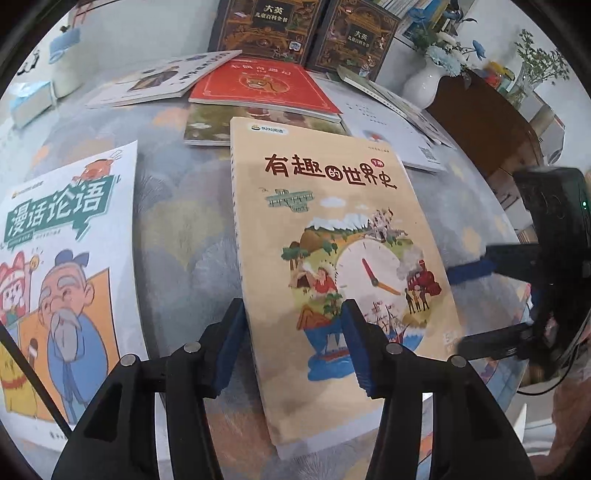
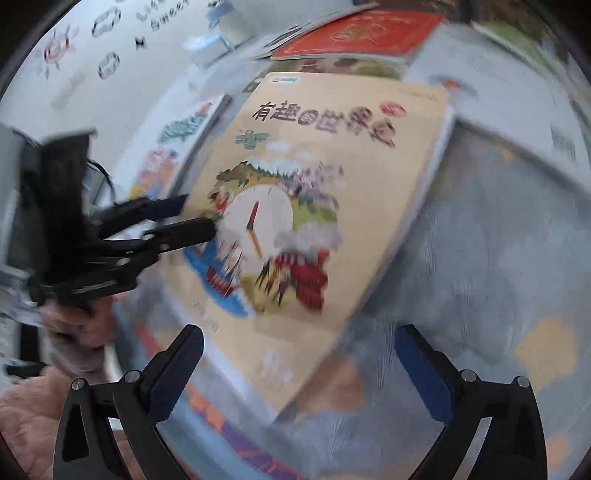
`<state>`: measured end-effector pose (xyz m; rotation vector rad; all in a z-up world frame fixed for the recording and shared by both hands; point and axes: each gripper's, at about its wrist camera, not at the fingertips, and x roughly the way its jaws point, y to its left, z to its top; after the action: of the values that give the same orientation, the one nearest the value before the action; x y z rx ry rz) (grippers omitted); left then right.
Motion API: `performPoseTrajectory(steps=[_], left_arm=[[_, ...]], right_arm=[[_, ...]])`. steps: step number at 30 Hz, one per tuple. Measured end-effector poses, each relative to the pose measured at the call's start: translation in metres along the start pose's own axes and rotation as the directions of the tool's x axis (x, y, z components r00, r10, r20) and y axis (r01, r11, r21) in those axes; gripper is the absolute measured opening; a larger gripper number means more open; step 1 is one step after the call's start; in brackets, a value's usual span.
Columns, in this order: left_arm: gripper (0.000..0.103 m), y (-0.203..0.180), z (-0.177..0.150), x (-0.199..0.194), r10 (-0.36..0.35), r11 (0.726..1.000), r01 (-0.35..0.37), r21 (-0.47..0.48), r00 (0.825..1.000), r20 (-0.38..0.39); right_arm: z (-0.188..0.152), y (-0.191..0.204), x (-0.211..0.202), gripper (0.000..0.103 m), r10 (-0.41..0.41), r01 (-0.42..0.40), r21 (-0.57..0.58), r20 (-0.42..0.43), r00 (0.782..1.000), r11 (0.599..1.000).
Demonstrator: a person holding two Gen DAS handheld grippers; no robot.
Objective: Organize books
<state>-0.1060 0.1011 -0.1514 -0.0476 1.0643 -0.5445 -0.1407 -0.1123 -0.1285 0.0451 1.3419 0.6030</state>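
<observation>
A tan world-history book (image 1: pixel 332 258) with a clock picture is held tilted above the table; it also shows in the right wrist view (image 2: pixel 314 221). My left gripper (image 1: pixel 293 343) is shut on its left edge, one pad under and one on the cover. The same gripper appears in the right wrist view (image 2: pixel 192 218). My right gripper (image 2: pixel 299 373) is open and empty, just off the book's near corner; in the left wrist view it (image 1: pixel 465 306) sits at the book's right edge, apart from it.
A white cartoon book (image 1: pixel 62 280) lies at the left. A red book (image 1: pixel 266 88), a green book (image 1: pixel 210 125) and white books (image 1: pixel 391 129) lie further back. Two dark boxed volumes (image 1: pixel 266 26) stand at the rear. A white vase (image 1: pixel 424 81) stands at the right.
</observation>
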Motion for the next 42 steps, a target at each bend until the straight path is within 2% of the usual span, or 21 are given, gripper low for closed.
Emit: performPoseTrajectory(steps=[2, 4, 6, 8, 9, 11, 12, 14, 15, 16, 17, 19, 21, 24, 26, 28, 30, 34, 38, 41, 42], left_arm=[[0.049, 0.002, 0.000, 0.001, -0.012, 1.000, 0.012, 0.003, 1.000, 0.006], [0.049, 0.004, -0.001, 0.001, -0.030, 1.000, 0.030, 0.001, 0.999, 0.015], [0.049, 0.008, -0.003, -0.001, -0.051, 0.999, 0.051, -0.011, 0.999, 0.017], [0.050, 0.011, -0.003, -0.001, -0.076, 0.997, 0.076, -0.025, 0.997, 0.014], [0.051, 0.013, -0.003, -0.001, -0.086, 0.996, 0.087, -0.031, 0.996, 0.014], [0.051, 0.016, 0.000, 0.000, -0.104, 0.994, 0.104, -0.041, 0.995, 0.009], [0.052, 0.018, 0.002, 0.002, -0.114, 0.992, 0.114, -0.050, 0.993, 0.006], [0.059, 0.024, 0.010, 0.005, -0.162, 0.983, 0.161, -0.088, 0.987, -0.006], [0.059, 0.026, 0.012, 0.006, -0.174, 0.980, 0.172, -0.102, 0.985, -0.013], [0.058, 0.029, 0.016, 0.007, -0.186, 0.975, 0.182, -0.126, 0.982, -0.020], [0.057, 0.032, 0.018, 0.009, -0.186, 0.973, 0.181, -0.144, 0.982, -0.023], [0.035, 0.032, 0.020, 0.011, -0.159, 0.977, 0.154, -0.148, 0.987, -0.022], [0.032, 0.034, 0.020, 0.011, -0.143, 0.976, 0.139, -0.166, 0.990, -0.011], [0.031, 0.027, 0.019, 0.010, -0.123, 0.981, 0.120, -0.155, 0.992, -0.008], [0.031, 0.026, 0.018, 0.009, -0.105, 0.980, 0.103, -0.169, 0.994, -0.006], [0.031, 0.029, 0.019, 0.005, -0.087, 0.979, 0.085, -0.184, 0.996, -0.006], [0.031, 0.032, 0.019, -0.001, -0.086, 0.979, 0.084, -0.186, 0.996, -0.003], [0.031, 0.034, 0.020, -0.010, -0.080, 0.977, 0.078, -0.198, 0.997, -0.003], [0.034, 0.037, 0.017, -0.015, -0.046, 0.981, 0.047, -0.191, 0.999, 0.009], [0.034, 0.046, 0.006, 0.000, -0.059, 0.977, 0.056, -0.207, 0.998, -0.010], [0.037, 0.045, 0.002, -0.003, -0.054, 0.981, 0.057, -0.186, 0.998, 0.016]], right_arm=[[0.014, 0.007, 0.007, 0.103, -0.061, 0.060, -0.013, -0.038, 0.997, 0.998], [0.028, 0.004, 0.009, 0.103, -0.077, 0.078, 0.027, -0.026, 0.997, 0.997], [0.036, -0.008, 0.006, 0.103, -0.030, 0.032, 0.094, -0.020, 0.999, 0.995], [0.036, -0.031, -0.002, 0.103, 0.091, -0.088, 0.211, -0.002, 0.996, 0.973], [0.034, -0.047, -0.006, 0.103, 0.175, -0.176, 0.268, 0.029, 0.984, 0.947], [0.025, -0.073, -0.011, 0.103, 0.316, -0.329, 0.308, 0.095, 0.944, 0.893], [0.019, -0.087, -0.013, 0.103, 0.398, -0.421, 0.303, 0.138, 0.907, 0.855], [0.007, -0.104, -0.015, 0.103, 0.484, -0.531, 0.311, 0.221, 0.847, 0.788], [-0.001, -0.109, -0.019, 0.102, 0.498, -0.560, 0.297, 0.261, 0.827, 0.774], [-0.008, -0.107, -0.023, 0.100, 0.502, -0.556, 0.281, 0.244, 0.830, 0.782], [-0.009, -0.102, -0.023, 0.099, 0.488, -0.525, 0.255, 0.196, 0.851, 0.812], [-0.005, -0.084, -0.025, 0.100, 0.421, -0.444, 0.161, 0.157, 0.893, 0.882], [-0.009, -0.067, -0.027, 0.100, 0.334, -0.355, 0.120, 0.165, 0.928, 0.927], [-0.009, -0.045, -0.030, 0.077, 0.164, -0.183, 0.114, 0.162, 0.973, 0.976], [-0.011, -0.063, -0.032, 0.072, 0.171, -0.199, 0.171, 0.168, 0.971, 0.965], [-0.010, -0.075, -0.034, 0.054, 0.242, -0.284, 0.259, 0.184, 0.953, 0.923], [-0.009, -0.086, -0.039, 0.042, 0.302, -0.357, 0.301, 0.215, 0.929, 0.884], [-0.003, -0.082, -0.045, 0.041, 0.348, -0.413, 0.307, 0.243, 0.905, 0.857], [0.009, -0.070, -0.039, 0.041, 0.338, -0.398, 0.281, 0.239, 0.910, 0.873], [0.017, -0.065, 0.000, 0.041, 0.301, -0.343, 0.287, 0.179, 0.937, 0.895], [0.012, -0.072, 0.005, 0.041, 0.337, -0.386, 0.273, 0.212, 0.918, 0.881]])
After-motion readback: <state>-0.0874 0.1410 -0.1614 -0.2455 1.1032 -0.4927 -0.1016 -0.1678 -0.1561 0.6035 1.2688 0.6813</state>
